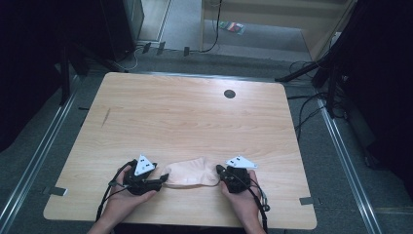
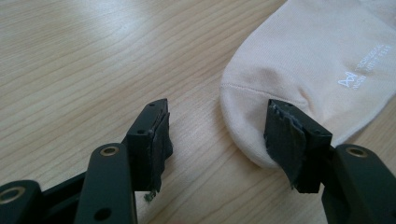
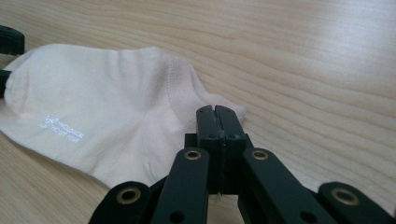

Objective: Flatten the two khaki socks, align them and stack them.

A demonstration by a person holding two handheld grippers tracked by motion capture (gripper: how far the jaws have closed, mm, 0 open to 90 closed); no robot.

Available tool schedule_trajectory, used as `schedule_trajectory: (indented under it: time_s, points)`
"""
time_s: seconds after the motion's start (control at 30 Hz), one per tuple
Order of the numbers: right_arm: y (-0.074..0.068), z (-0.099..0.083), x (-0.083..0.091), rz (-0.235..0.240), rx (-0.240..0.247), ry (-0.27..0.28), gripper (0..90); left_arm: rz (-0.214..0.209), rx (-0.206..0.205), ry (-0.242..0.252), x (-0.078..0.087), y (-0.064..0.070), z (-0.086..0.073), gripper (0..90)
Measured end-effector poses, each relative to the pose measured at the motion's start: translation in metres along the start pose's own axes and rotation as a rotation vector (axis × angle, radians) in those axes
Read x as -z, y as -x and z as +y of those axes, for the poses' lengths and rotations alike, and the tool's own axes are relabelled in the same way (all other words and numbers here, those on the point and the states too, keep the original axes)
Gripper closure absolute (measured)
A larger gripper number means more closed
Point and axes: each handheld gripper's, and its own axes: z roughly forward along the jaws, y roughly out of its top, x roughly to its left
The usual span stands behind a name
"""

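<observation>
A pale cream sock (image 1: pixel 190 173) lies flat near the front edge of the wooden table (image 1: pixel 195 112), between my two grippers. My left gripper (image 1: pixel 163 178) is open at the sock's toe end. In the left gripper view the rounded toe (image 2: pixel 317 60) lies against the right jaw, and the gap of my left gripper (image 2: pixel 217 130) shows mostly bare wood. My right gripper (image 1: pixel 219 169) is at the opposite end. In the right gripper view it (image 3: pixel 216 112) is shut on a corner of the sock (image 3: pixel 107 107), which bears small white lettering.
A black round grommet (image 1: pixel 229 93) sits in the far middle of the table. Bare wood spreads from the sock to the far edge. Cables and dark stands (image 1: pixel 331 83) surround the table on the floor. Grey tape tabs (image 1: pixel 57 191) mark the front corners.
</observation>
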Motion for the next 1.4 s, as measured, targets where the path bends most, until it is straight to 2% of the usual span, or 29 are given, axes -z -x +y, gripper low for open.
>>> schedule_trajectory:
  time_s: [0.13, 0.2, 0.27, 0.37, 0.4, 0.47, 0.53, 0.6, 0.73, 0.87, 0.97, 1.07, 1.1, 1.17, 1.2, 1.3, 1.4]
  points:
    - [0.000, 0.003, 0.005, -0.015, -0.003, 0.039, 90.0, 0.002, -0.009, 0.001, 0.001, 0.000, 0.000, 40.4]
    - [0.002, 0.003, 0.003, -0.002, -0.016, 0.062, 82.9, 0.001, -0.008, -0.001, 0.001, 0.000, 0.000, 40.7]
    - [0.005, 0.003, -0.001, 0.051, -0.020, 0.057, 75.4, 0.004, -0.006, 0.001, 0.000, 0.001, 0.000, 40.7]
    - [0.005, 0.002, -0.010, 0.072, 0.017, 0.034, 64.2, 0.005, -0.005, -0.001, 0.000, 0.000, 0.000, 40.5]
    - [0.004, 0.001, -0.012, 0.074, 0.030, 0.026, 65.0, 0.008, -0.008, -0.002, 0.000, 0.000, 0.000, 40.3]
    - [0.000, -0.001, -0.013, 0.048, 0.058, 0.012, 70.3, 0.015, -0.004, 0.002, -0.001, -0.001, 0.000, 39.8]
    - [-0.001, -0.002, -0.013, 0.021, 0.061, -0.001, 77.6, 0.015, -0.001, -0.005, -0.001, -0.002, 0.000, 39.2]
    - [-0.001, -0.004, -0.011, 0.017, 0.051, -0.008, 84.5, 0.012, 0.006, -0.007, -0.001, -0.003, 0.000, 38.6]
    - [-0.005, -0.004, -0.006, 0.015, 0.057, -0.013, 87.7, 0.014, 0.009, -0.007, -0.001, -0.004, -0.001, 37.7]
    - [-0.005, 0.001, 0.002, 0.029, 0.044, 0.016, 87.5, 0.013, 0.011, -0.006, -0.001, -0.004, -0.001, 37.2]
    - [-0.004, 0.006, 0.006, 0.013, 0.060, 0.045, 87.5, 0.013, 0.012, -0.004, -0.002, -0.005, -0.001, 37.1]
    - [-0.002, 0.005, -0.004, -0.024, 0.103, 0.006, 87.6, 0.015, 0.011, -0.005, -0.002, -0.004, 0.000, 37.1]
    - [-0.001, 0.003, -0.009, -0.025, 0.107, -0.010, 87.5, 0.016, 0.011, -0.005, -0.002, -0.004, 0.000, 37.1]
    - [-0.001, 0.000, -0.013, -0.032, 0.102, -0.003, 87.1, 0.018, 0.010, -0.004, -0.002, -0.004, 0.000, 36.7]
    - [-0.002, 0.001, -0.013, -0.041, 0.107, 0.000, 85.4, 0.021, 0.011, -0.004, -0.002, -0.004, 0.000, 36.3]
    - [-0.002, -0.001, -0.011, -0.071, 0.113, 0.032, 70.6, 0.026, 0.009, 0.003, -0.001, -0.003, 0.000, 35.0]
    - [-0.001, -0.002, -0.002, -0.067, 0.083, 0.074, 65.2, 0.022, 0.034, 0.030, 0.004, -0.006, 0.002, 33.5]
